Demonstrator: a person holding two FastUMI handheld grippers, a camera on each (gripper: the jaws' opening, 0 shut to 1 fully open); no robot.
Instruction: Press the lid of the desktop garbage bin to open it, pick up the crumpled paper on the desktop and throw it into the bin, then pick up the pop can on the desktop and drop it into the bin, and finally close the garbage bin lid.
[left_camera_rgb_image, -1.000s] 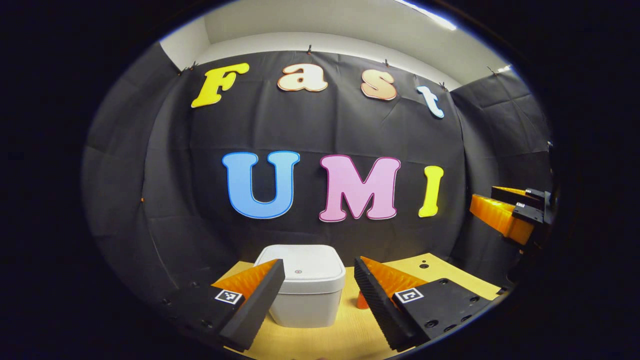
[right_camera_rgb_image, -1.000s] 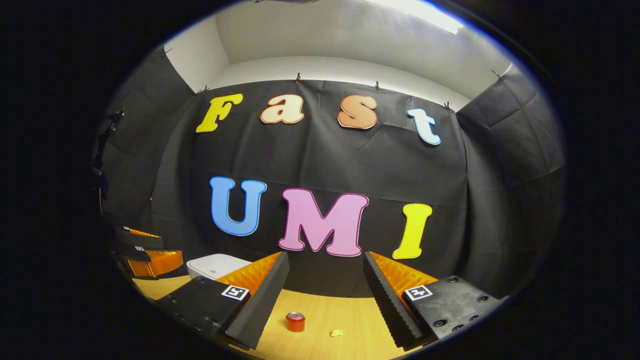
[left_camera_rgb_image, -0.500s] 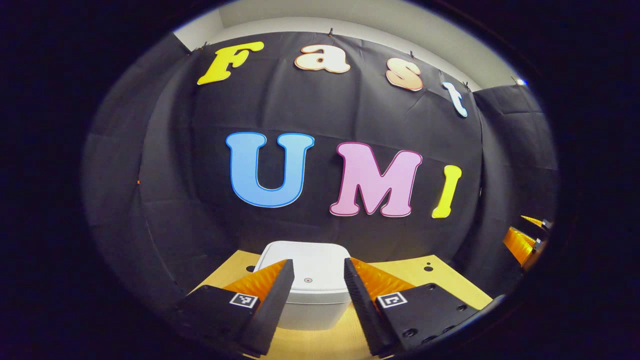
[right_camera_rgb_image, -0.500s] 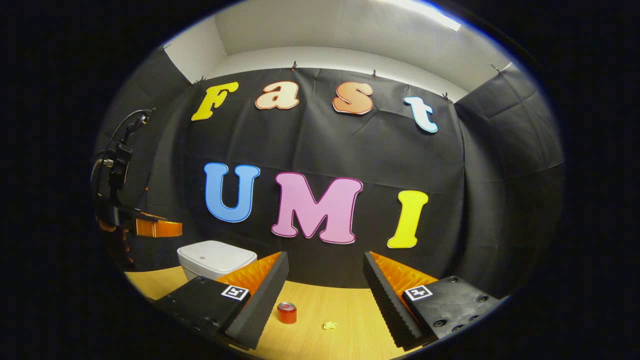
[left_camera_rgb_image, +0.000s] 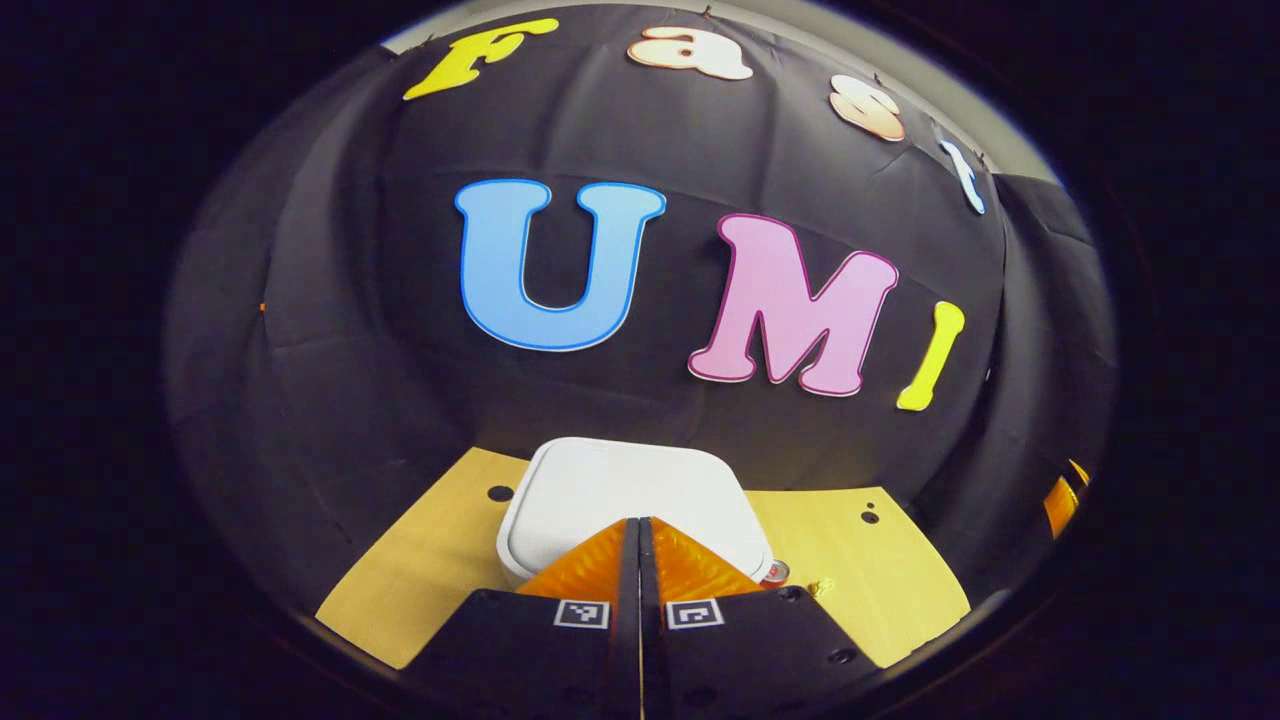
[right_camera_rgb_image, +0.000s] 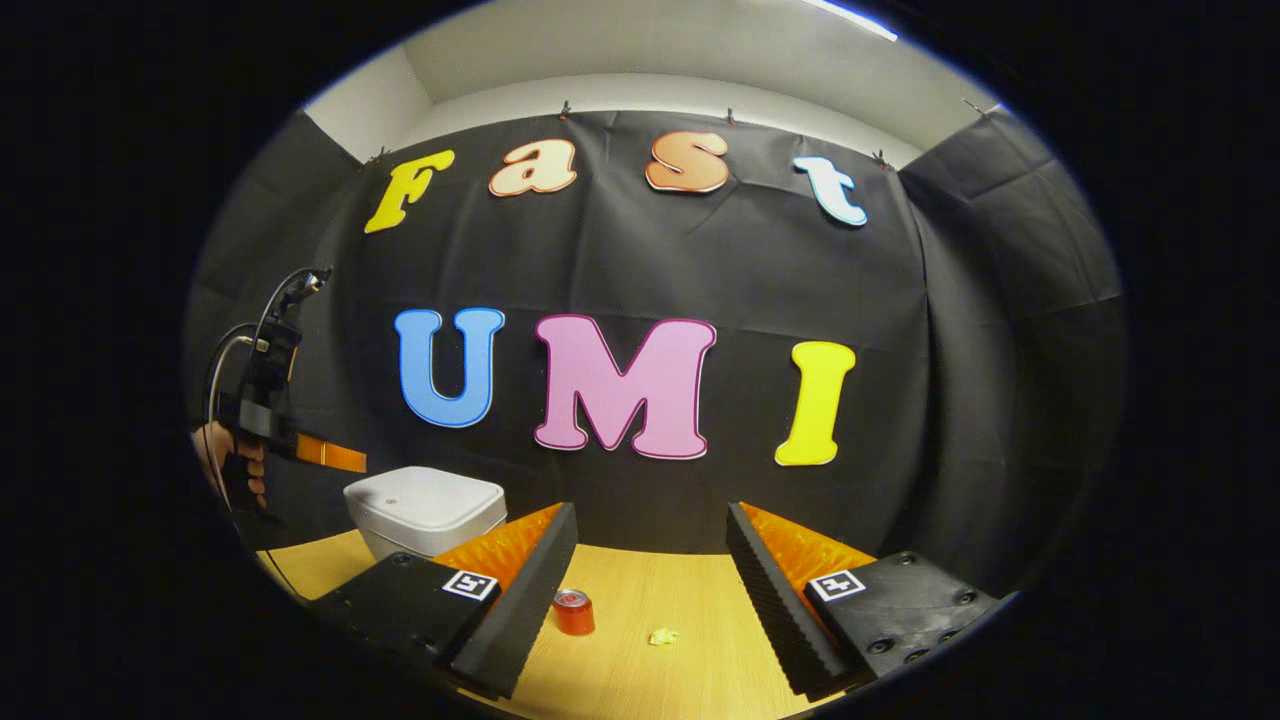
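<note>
- Left gripper (left_camera_rgb_image: 639, 525): fingers closed together, empty, poised over the near edge of the bin (left_camera_rgb_image: 630, 490); lid down.
- Right gripper (right_camera_rgb_image: 650, 535): fingers spread, empty, above the can (right_camera_rgb_image: 574, 611) and paper (right_camera_rgb_image: 662, 635) on the desktop (right_camera_rgb_image: 640, 680).
- Advice: press straight down on the lid, then release.

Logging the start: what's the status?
Left hand-held gripper shut, above the bin lid. Right hand-held gripper open. Lid closed; can, paper on desk.
</note>
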